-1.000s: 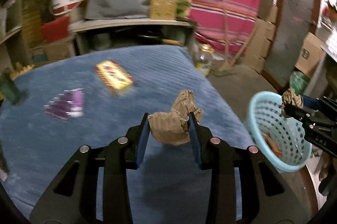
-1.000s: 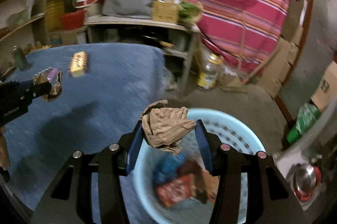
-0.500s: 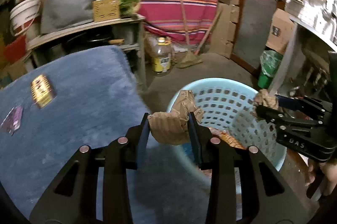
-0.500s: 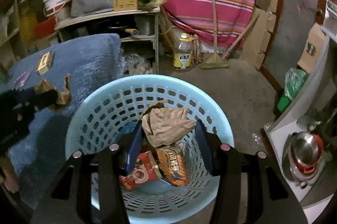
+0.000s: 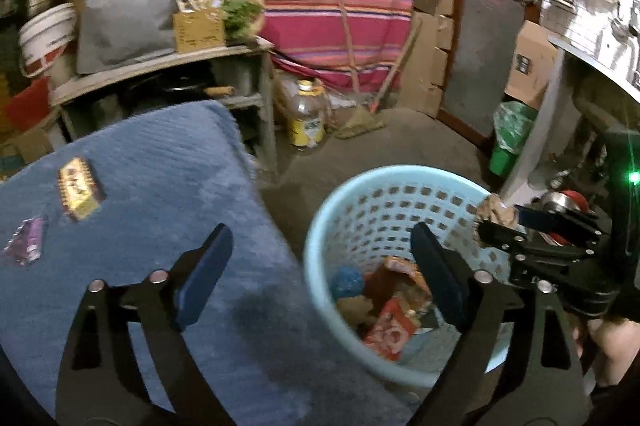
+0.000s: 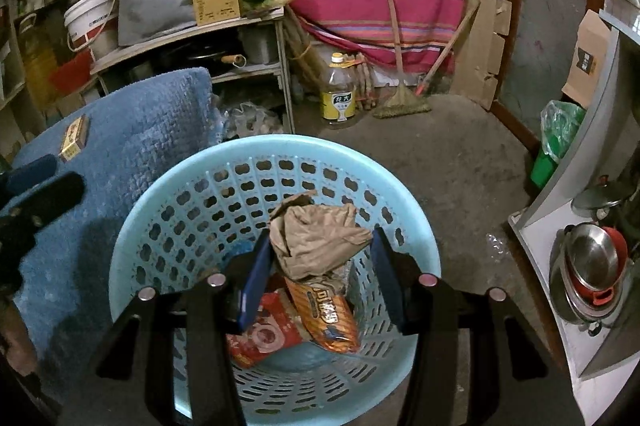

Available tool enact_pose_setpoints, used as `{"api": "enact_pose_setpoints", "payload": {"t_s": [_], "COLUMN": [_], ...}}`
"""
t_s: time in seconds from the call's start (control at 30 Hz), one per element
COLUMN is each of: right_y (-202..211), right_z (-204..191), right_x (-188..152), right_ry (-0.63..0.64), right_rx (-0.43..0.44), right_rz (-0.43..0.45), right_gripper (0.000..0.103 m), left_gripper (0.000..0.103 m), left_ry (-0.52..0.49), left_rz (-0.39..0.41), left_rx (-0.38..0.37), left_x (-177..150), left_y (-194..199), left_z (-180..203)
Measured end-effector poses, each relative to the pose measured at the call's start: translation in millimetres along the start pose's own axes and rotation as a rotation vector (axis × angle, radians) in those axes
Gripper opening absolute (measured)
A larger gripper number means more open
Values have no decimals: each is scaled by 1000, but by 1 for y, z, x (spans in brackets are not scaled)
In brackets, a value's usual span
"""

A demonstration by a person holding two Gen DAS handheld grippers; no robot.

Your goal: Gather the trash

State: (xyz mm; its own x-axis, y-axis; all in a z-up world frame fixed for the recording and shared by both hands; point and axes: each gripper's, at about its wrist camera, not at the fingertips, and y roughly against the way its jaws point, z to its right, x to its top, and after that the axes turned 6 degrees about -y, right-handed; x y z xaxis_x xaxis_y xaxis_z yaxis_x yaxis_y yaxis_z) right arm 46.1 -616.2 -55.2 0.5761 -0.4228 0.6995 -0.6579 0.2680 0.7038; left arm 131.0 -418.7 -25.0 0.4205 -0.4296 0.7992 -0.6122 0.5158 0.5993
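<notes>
Since half a second ago our left hand-held gripper (image 5: 320,258) has let go of its crumpled brown paper: the jaws that were clamped on it are now spread wide with nothing between them, one finger over the blue blanket (image 5: 152,194) and the other over the light blue basket (image 5: 384,178). We think a brownish lump at the bottom of the basket is that paper, but it's too blurry to be sure.

Our right hand-held gripper (image 6: 320,266) is pinching its own wad of crumpled brown paper (image 6: 316,238), held right above the open basket (image 6: 192,210), inside the rim line. From the left wrist view, that right gripper (image 5: 500,222) sits at the basket's far right edge with a bit of paper poking out of its tip.

Down in the basket we can see a red snack wrapper (image 6: 268,338), an orange biscuit packet (image 6: 324,310) and something blue (image 5: 347,280).

Still lying on the blanket, well apart from the basket: a yellow packet (image 5: 79,195) and, just nearer the left edge, a purple wrapper (image 5: 25,243). Both are a bit smeared in the left view. The yellow one (image 6: 74,138) shows up sharper from the right wrist.

Behind it all, there's an oil bottle (image 6: 338,92) on the floor beside a shelf.
</notes>
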Motion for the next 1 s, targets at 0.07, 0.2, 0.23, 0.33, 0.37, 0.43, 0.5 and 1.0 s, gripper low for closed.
{"api": "enact_pose_setpoints", "payload": {"t_s": [0.07, 0.2, 0.23, 0.33, 0.37, 0.43, 0.5, 1.0], "right_y": [0, 1, 2, 10, 15, 25, 44, 158], "right_z": [-3, -16, -21, -31, -36, -43, -57, -213], "right_x": [0, 2, 2, 4, 4, 2, -3, -98], "right_ry": [-1, 7, 6, 0, -6, -24, -37, 61], "right_rx": [3, -1, -5, -33, -32, -22, 1, 215], "right_rz": [2, 13, 25, 55, 56, 68, 94, 239], "right_gripper": [50, 61, 78, 87, 87, 90, 99, 99], "left_gripper": [93, 98, 98, 98, 98, 98, 98, 98], "left_ry": [17, 27, 21, 20, 23, 31, 34, 102], "left_rz": [7, 31, 49, 83, 94, 125, 137, 166], "left_rx": [20, 70, 87, 130, 136, 156, 174, 379], "left_x": [-1, -7, -9, -14, -16, -21, -26, -125], "left_y": [8, 30, 40, 66, 75, 97, 112, 234], "left_z": [-12, -34, -40, -56, -62, -75, -83, -157]}}
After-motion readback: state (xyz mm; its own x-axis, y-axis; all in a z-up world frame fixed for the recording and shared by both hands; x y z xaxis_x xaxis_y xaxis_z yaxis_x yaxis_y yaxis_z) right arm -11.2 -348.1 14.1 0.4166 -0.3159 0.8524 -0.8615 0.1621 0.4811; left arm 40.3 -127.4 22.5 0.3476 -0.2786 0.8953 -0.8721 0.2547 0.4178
